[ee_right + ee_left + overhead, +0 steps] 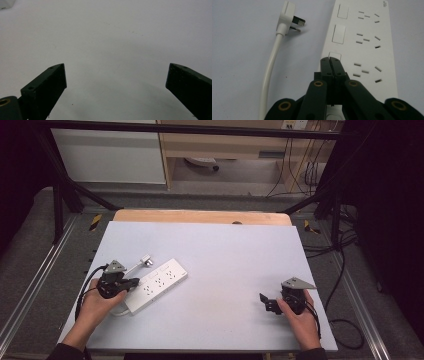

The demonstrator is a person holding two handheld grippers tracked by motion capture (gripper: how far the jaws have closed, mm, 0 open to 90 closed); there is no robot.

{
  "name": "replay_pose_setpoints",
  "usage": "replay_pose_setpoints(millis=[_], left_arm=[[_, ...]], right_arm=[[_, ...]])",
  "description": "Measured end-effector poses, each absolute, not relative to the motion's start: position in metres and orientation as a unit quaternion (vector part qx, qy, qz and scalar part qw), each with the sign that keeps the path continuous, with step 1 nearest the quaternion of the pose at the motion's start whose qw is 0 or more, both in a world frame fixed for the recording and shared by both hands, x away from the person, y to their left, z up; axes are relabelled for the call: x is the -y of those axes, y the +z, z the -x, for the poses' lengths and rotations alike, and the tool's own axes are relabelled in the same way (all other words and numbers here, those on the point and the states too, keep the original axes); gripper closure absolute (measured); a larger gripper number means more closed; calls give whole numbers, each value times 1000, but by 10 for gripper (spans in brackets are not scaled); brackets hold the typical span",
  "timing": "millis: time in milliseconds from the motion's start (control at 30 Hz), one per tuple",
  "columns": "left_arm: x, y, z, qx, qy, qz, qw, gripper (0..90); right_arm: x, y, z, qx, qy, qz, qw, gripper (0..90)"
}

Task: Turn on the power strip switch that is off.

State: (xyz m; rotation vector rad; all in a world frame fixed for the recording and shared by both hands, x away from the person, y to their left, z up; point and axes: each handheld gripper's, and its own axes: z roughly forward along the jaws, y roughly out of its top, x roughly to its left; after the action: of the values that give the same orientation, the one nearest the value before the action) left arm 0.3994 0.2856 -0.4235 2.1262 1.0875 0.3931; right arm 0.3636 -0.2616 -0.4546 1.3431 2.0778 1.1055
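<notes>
**Pressing the nearest switch on the power strip**

From the high view, we are holding the left gripper (pixel 131 283) at the near end of the white power strip (pixel 159 283), which is lying on the table (pixel 235 255); the right gripper (pixel 266 302) is resting well apart.

In the left gripper view, we are keeping the jaws clenched together, empty, tips at the nearest rocker switch (pixel 335 55) (contact looks likely), with the loose plug (pixel 290 20) lying beside the strip.

In the right gripper view, our jaws are standing wide apart over bare table. Next, we judge, a firm downward push.
</notes>
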Motion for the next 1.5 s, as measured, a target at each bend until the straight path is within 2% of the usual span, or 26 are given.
replay_pose_setpoints(millis=[767,1500], left_arm=[[-278,-422,-400,-409,163,-825,355,900],[-281,-424,-402,-415,140,-821,366,900]], right_arm=[[262,-455,-364,-750,398,-484,214,36],[261,-455,-364,-753,395,-481,212,35]])
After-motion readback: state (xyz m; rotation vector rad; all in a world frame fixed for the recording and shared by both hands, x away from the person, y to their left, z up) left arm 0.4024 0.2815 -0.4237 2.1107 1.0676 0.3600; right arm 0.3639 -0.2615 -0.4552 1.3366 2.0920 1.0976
